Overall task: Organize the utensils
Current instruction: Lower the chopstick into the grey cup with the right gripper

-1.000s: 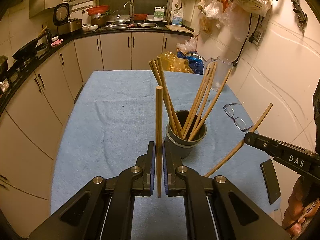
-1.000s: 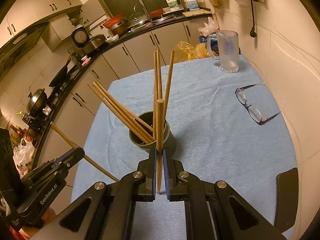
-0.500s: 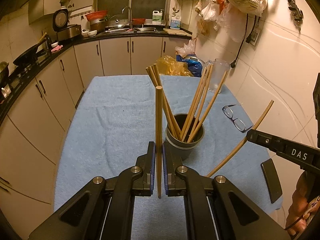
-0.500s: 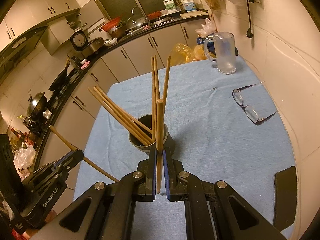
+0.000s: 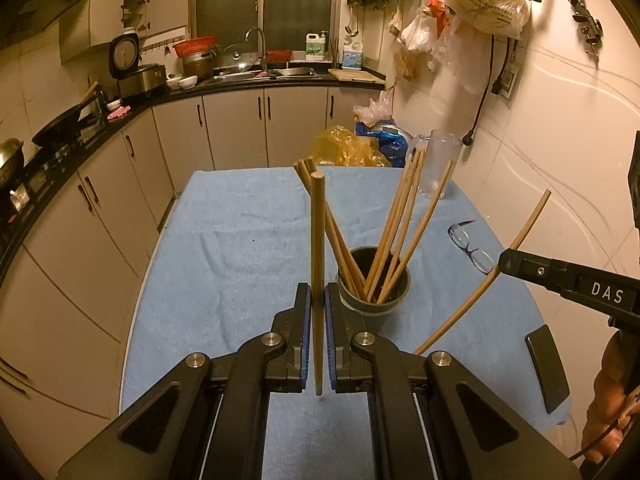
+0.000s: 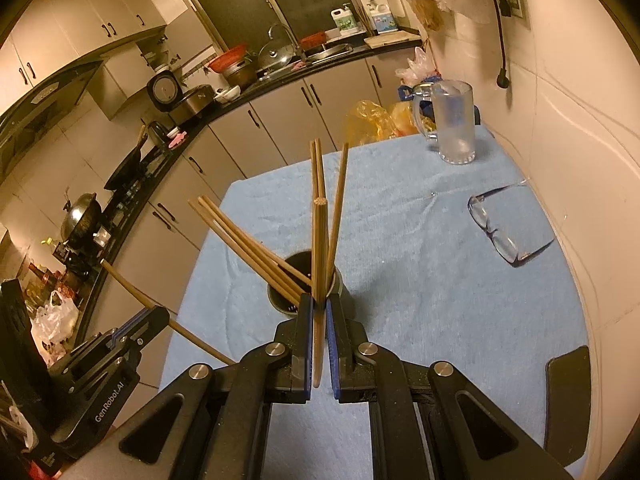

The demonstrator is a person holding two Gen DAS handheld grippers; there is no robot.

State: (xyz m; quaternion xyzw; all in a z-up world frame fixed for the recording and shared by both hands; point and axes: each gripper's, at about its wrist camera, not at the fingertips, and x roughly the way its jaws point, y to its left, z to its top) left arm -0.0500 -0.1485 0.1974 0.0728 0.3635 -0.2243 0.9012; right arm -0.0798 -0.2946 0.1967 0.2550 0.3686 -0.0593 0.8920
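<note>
A dark grey holder cup point(image 5: 374, 300) stands on the blue towel point(image 5: 240, 248) with several wooden chopsticks fanned out of it. My left gripper point(image 5: 318, 292) is shut on one upright chopstick point(image 5: 317, 232), just left of the cup and short of it. At the right edge, the right gripper point(image 5: 506, 262) grips a slanted chopstick point(image 5: 472, 296). In the right wrist view, my right gripper point(image 6: 319, 304) is shut on a chopstick point(image 6: 319, 240) right in front of the cup point(image 6: 284, 304). The left gripper point(image 6: 158, 316) shows at lower left with its chopstick point(image 6: 128, 284).
Eyeglasses point(image 5: 470, 248) point(image 6: 504, 232) lie on the towel to the right. A glass mug point(image 5: 438, 168) point(image 6: 454, 124) stands at the far right corner. A black phone point(image 5: 548, 368) point(image 6: 568, 384) lies near the right front edge. Kitchen cabinets point(image 5: 100, 208) run along the left.
The left wrist view has tipped up a little, so the cup sits lower in it. Both grippers stay shut on their chopsticks and have hardly shifted.
</note>
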